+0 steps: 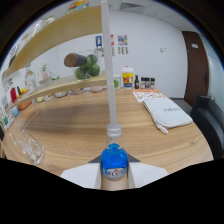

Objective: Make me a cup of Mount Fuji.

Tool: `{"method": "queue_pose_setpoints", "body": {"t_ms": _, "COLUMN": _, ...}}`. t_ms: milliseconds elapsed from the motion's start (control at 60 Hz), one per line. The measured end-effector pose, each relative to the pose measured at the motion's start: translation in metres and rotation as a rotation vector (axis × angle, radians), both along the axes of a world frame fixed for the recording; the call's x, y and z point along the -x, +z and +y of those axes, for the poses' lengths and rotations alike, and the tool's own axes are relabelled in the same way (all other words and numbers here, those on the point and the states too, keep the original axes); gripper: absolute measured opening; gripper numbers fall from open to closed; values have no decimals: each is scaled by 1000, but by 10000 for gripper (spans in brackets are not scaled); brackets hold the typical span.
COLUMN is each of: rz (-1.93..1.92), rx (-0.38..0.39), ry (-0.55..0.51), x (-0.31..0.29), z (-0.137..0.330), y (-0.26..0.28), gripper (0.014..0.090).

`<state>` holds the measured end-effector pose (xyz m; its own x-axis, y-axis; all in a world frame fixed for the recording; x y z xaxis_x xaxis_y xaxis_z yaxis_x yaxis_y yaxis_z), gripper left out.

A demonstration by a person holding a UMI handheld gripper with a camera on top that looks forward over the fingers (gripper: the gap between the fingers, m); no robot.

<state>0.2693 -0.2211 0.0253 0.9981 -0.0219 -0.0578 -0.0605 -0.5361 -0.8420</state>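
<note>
Right up close sits one blue bottle (114, 162) with a label, lying between the two pale fingers (80, 176) of the claw (114, 175). Both fingers seem to press on its sides, so the claw looks clamped on it. Its low part is cut off by a dark band. From its clear neck, one long white spout (110, 65) runs straight ahead, over the wood counter (75, 125).

One clear glass (31, 147) stands near the counter's left edge, and it is hard to make out. One white cloth (166, 112) lies toward the right edge. At the far edge stand a few small jars and bottles (134, 80), too small to count well. One dark chair (210, 122) shows past the right edge, partly cut off. Two wood shelves (60, 32) run along the left wall with little things on them that are too small to name.
</note>
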Motion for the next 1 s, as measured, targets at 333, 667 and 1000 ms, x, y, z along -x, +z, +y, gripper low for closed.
{"method": "queue_pose_setpoints", "body": {"t_ms": 333, "rz": -3, "rx": 99, "ry": 3, "x": 1, "z": 2, "y": -18, "gripper": 368}}
{"method": "queue_pose_setpoints", "body": {"t_ms": 667, "rz": -14, "rx": 133, "ry": -35, "x": -2, "z": -13, "y": -22, "gripper": 547}}
{"method": "queue_pose_setpoints", "body": {"t_ms": 1000, "rz": -85, "rx": 3, "ry": -99, "x": 29, "z": -54, "y": 82, "gripper": 849}}
